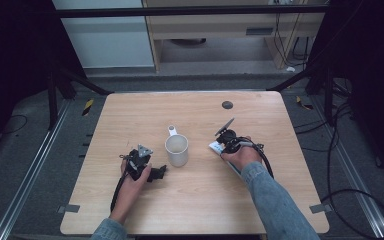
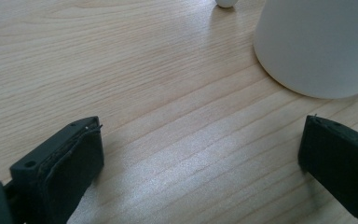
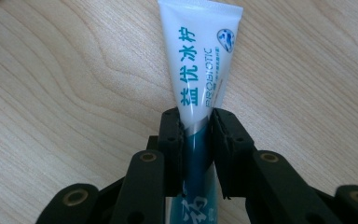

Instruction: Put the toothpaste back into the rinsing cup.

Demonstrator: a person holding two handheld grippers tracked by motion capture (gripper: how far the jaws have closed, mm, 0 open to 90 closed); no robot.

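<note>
Jaws of right gripper (image 3: 196,123) clamped on toothpaste tube (image 3: 200,60), lying flat right of mug (image 1: 177,150); tube's lower end hidden. Left gripper (image 1: 156,172) wide, resting near-left of mug.

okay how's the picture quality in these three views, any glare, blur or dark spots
High view: table evenly lit, surroundings nearly black. Left gripper view: soft sheen on the wood, white mug slightly blurred. Right gripper view: sharp print on the tube, mild glare along it, right claw clamped on it.
</note>
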